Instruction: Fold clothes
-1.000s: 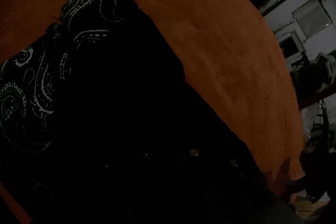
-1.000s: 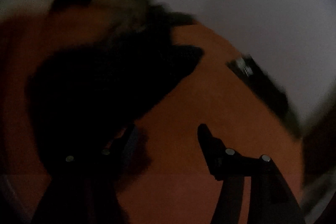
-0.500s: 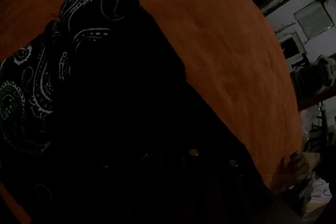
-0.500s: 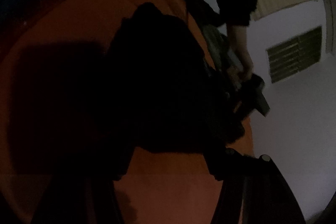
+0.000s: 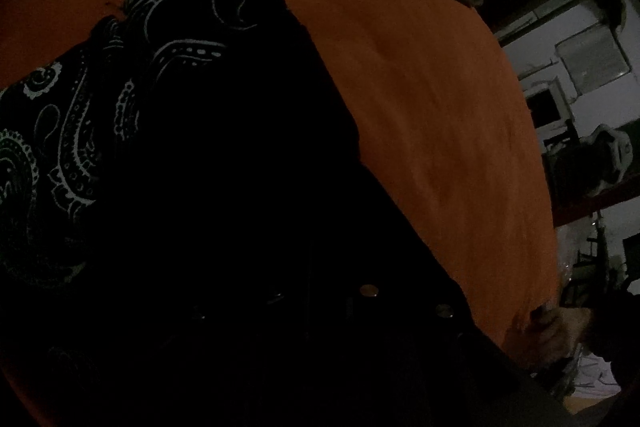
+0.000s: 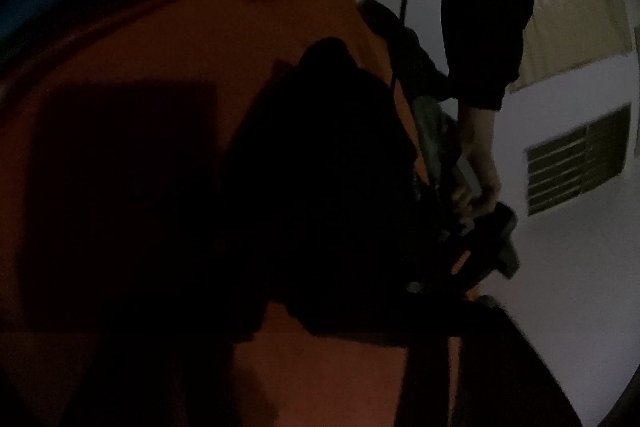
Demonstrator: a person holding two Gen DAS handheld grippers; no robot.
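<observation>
Garment: black paisley cloth (image 5: 132, 99), long axis running away beyond the fingers.
Left gripper (image 5: 320, 303): clenched, hidden in dark cloth.
Right gripper (image 6: 332, 339): closing; grasp unclear.

A dim, cluttered indoor room, workshop or storage-like. An orange-covered table (image 5: 420, 107) fills the views. Beyond its right edge stand shelves (image 5: 592, 155) with bundled items against a white wall; elsewhere a white wall carries a louvred vent (image 6: 576, 163).
</observation>
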